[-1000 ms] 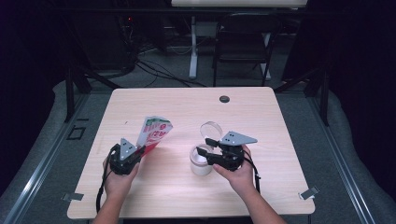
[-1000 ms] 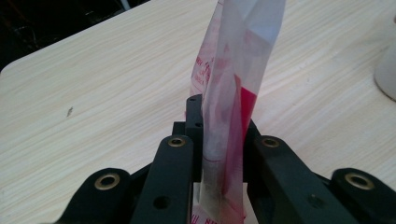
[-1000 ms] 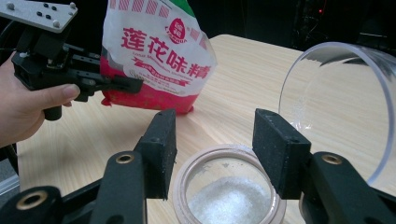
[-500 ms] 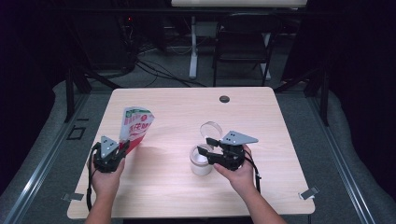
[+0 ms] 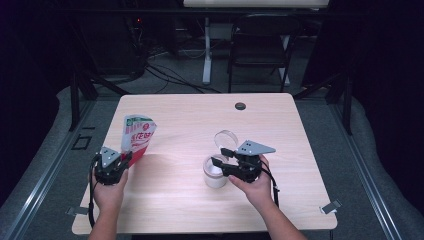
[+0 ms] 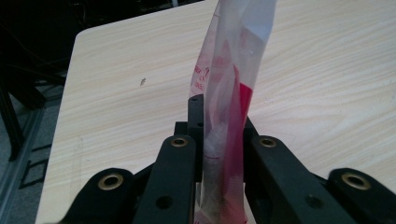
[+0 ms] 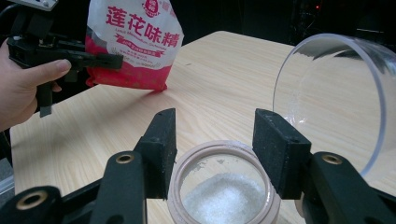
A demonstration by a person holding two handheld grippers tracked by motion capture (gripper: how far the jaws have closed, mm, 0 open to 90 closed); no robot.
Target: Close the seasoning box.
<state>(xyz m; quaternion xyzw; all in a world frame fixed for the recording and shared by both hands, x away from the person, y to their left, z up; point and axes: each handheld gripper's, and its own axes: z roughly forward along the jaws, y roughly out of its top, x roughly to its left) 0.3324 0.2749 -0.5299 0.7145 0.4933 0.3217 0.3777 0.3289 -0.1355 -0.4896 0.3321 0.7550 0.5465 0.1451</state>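
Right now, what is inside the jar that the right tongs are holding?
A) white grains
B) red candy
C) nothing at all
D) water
A: the right gripper view looks down into the open jar between the right tongs, and white grains lie at its bottom.

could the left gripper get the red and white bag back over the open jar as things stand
Probably yes. The left gripper is shut on the red and white bag, and bare wooden table lies between it and the open jar, which the right gripper steadies.
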